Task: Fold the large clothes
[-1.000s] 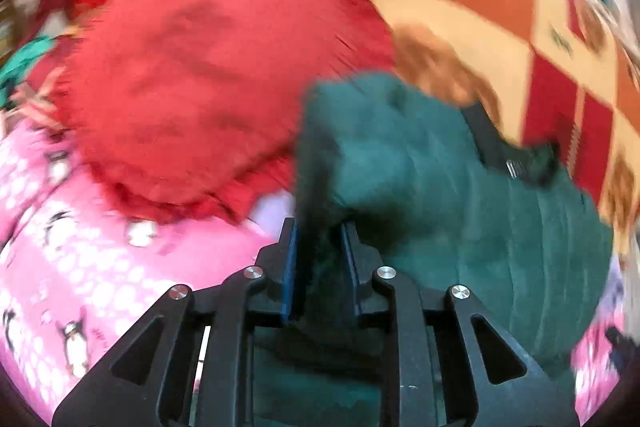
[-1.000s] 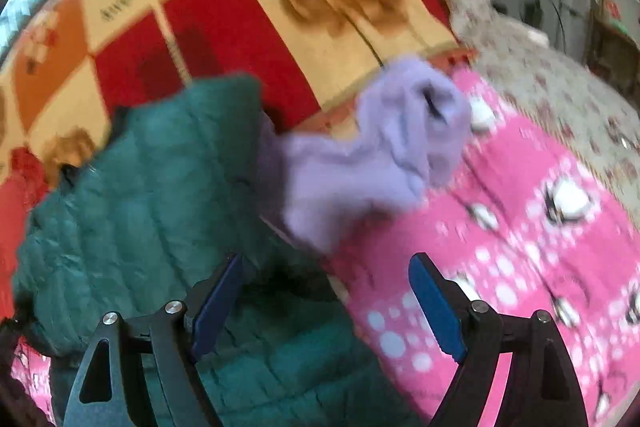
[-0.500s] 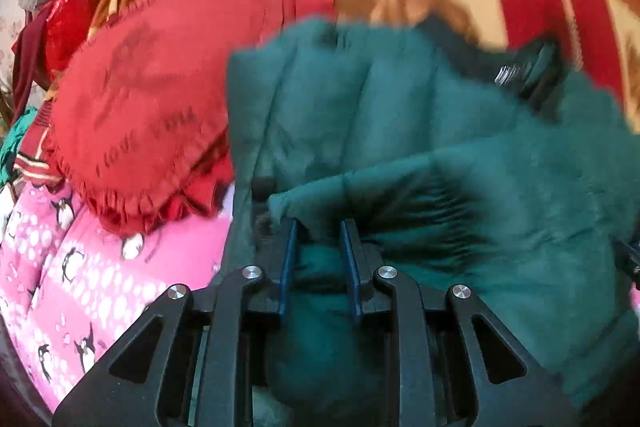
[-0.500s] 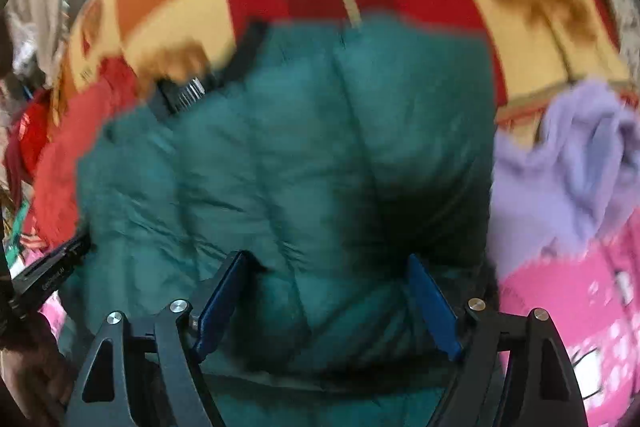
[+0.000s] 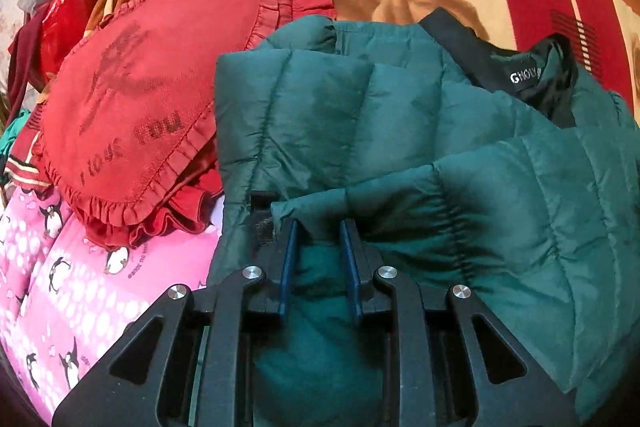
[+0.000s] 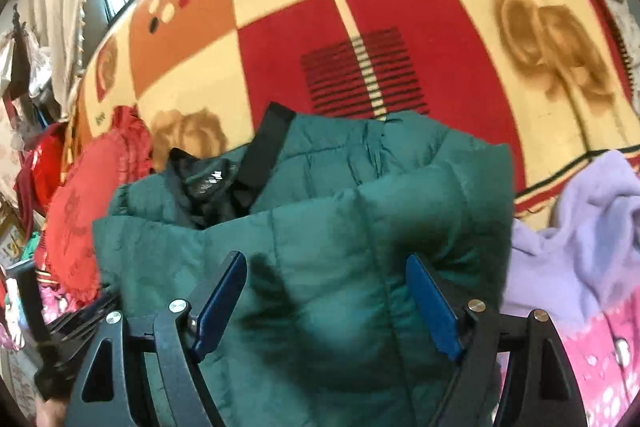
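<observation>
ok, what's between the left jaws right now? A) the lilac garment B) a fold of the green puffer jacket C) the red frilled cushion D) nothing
B: in the left wrist view the left gripper has its jaws pinched on a bunched fold of the green puffer jacket, while the red cushion lies apart to the side.

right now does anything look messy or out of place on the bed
The green jacket is bunched, not flat: one quilted panel is flopped over another, and the black collar lining is turned outward. It also crowds the red pillow. A lilac garment lies crumpled beside it.
</observation>
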A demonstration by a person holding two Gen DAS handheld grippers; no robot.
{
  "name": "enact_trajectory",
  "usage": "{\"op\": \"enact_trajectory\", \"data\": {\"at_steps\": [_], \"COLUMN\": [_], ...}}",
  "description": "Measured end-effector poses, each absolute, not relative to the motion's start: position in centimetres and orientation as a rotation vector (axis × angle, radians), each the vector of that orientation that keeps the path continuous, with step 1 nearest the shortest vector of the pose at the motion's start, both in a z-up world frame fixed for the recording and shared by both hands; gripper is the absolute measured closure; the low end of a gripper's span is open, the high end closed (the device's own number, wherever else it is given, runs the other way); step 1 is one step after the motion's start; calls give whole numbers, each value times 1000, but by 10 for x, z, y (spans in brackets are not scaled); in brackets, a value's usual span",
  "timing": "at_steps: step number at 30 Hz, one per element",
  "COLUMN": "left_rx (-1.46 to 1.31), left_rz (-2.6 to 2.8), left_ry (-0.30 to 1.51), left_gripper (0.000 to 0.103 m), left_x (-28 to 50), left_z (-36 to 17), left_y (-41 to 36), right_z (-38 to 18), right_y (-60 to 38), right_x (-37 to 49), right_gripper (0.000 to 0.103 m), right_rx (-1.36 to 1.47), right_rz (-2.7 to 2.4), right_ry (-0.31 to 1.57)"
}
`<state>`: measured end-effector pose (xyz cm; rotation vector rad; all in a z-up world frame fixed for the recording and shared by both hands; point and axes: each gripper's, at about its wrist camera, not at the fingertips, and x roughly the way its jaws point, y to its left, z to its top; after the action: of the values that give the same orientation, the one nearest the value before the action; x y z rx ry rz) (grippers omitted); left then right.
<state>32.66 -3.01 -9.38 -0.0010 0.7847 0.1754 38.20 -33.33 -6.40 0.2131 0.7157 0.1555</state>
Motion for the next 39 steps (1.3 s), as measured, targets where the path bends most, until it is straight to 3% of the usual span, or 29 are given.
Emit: {"op": "enact_trajectory", "data": {"at_steps": [6,15,18,20,23,24,27,28,34,39], "left_rx": [30,-7,-34,-86,-106,-90,-93,-129,-312,-337], "left_rz": [166,176,166,162,161,178,291,299,254,236], "left_ry": [789,617,673,796,904,900,902,908,955,952], "left_gripper": [81,81,76,76,73,62,18,12,2,1], "left_x": [334,287,280,292,307,310,313,314,319,318], "left_z": [-99,-47,-50,-71,-98,-100,-105,-107,-117,-119], "left_y": [-36,-31,-31,-26,-23,-23,-16,-10,16,23], "right_z": [-112,-45,-48,-68,-114,-120,-121,-121,-120,-122], "right_y": [-346,-336,-317,-308,-300,-300,-298,-298,-295,-293], "right_x": [403,332,313,312,323,325,326,326,323,323], "right_gripper": [22,23,23,20,4,0,0,0,0,0], "right_rx": [231,237,152,112,34,30,18,15,7,-11], "right_rz": [133,145,143,150,136,141,130,128,126,118], "right_ry": [822,680,736,812,952,957,958,959,949,943]}}
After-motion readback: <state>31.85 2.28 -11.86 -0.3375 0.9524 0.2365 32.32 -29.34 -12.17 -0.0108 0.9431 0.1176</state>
